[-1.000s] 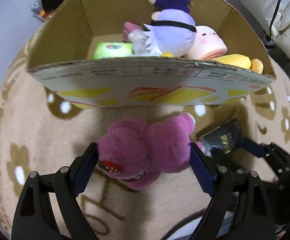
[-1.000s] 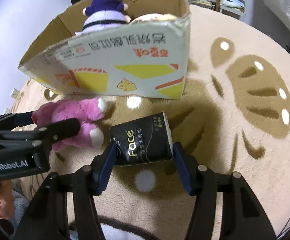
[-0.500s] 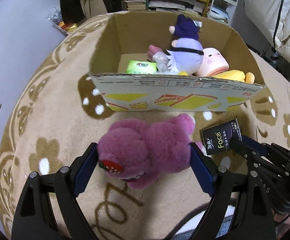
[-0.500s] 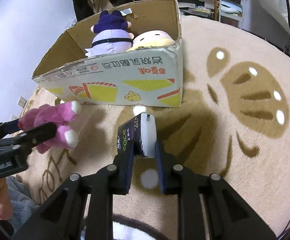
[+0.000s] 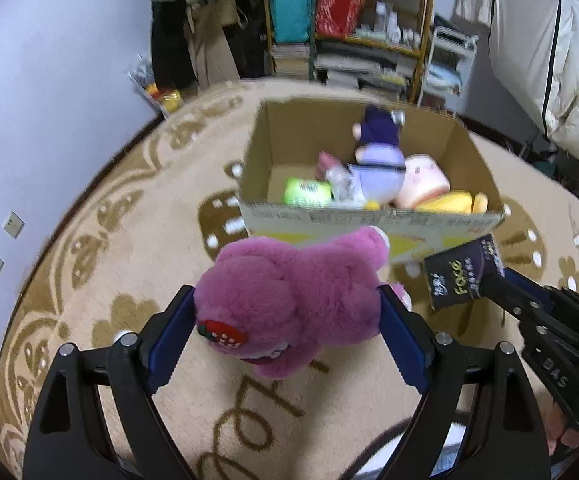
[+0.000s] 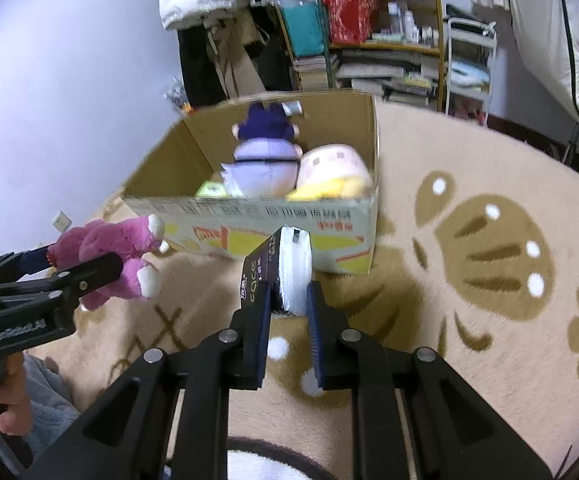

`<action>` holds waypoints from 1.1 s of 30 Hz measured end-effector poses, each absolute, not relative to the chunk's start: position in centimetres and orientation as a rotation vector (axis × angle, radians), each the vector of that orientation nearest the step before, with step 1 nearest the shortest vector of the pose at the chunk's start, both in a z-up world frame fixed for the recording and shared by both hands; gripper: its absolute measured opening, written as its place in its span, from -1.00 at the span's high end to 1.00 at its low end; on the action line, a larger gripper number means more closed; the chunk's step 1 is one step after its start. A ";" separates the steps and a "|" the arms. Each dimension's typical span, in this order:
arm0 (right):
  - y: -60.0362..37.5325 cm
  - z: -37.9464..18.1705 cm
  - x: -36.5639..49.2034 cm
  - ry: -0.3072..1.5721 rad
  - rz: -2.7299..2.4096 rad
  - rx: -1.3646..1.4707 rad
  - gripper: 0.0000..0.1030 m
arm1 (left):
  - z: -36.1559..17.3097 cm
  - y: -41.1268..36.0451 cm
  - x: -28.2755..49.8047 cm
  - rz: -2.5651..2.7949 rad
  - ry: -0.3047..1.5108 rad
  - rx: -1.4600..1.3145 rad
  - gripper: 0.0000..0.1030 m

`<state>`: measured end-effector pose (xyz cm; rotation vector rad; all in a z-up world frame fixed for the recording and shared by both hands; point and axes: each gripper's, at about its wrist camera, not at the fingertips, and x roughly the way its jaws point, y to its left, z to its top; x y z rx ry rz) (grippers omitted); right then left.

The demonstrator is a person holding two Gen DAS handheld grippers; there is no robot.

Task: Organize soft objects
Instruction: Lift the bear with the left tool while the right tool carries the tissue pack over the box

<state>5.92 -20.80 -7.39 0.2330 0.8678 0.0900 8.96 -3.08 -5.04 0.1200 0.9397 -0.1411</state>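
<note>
My left gripper (image 5: pixel 285 322) is shut on a pink plush bear (image 5: pixel 297 296) and holds it above the rug, in front of the cardboard box (image 5: pixel 369 220). The bear also shows in the right wrist view (image 6: pixel 109 256). My right gripper (image 6: pixel 287 300) is shut on a black tissue pack (image 6: pixel 277 272), held on edge above the rug near the box's front wall (image 6: pixel 249 224). The pack also shows in the left wrist view (image 5: pixel 463 278). In the box lie a purple plush (image 5: pixel 379 160), a pink plush (image 5: pixel 421 186), a yellow plush (image 5: pixel 453 204) and a green pack (image 5: pixel 307 192).
A beige rug with brown flower patterns (image 6: pixel 489 260) covers the floor. A shelf with books and bags (image 5: pixel 349 20) stands behind the box. A wall (image 5: pixel 49 80) runs along the left. White bedding (image 5: pixel 549 60) is at the far right.
Both grippers have risen from the rug with their loads. The right gripper closed on the tissue pack and turned it on edge. The box now sits lower and farther in view.
</note>
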 end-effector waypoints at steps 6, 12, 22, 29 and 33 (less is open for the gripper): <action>-20.6 -4.0 5.1 0.735 0.082 0.213 0.64 | -2.6 -2.7 8.2 -0.112 0.794 0.106 -0.69; -21.2 -2.2 5.3 0.663 0.086 0.233 0.64 | -1.0 -2.7 8.5 -0.083 0.685 0.122 -0.69; -22.3 -2.1 7.2 0.628 0.090 0.251 0.64 | -1.3 -3.3 9.8 -0.071 0.657 0.157 -0.70; -22.3 -2.3 8.3 0.625 0.090 0.248 0.64 | -1.7 -4.7 11.6 -0.074 0.626 0.200 -0.70; -22.5 -2.4 8.8 0.629 0.097 0.248 0.64 | -1.9 -5.4 12.5 -0.082 0.614 0.226 -0.70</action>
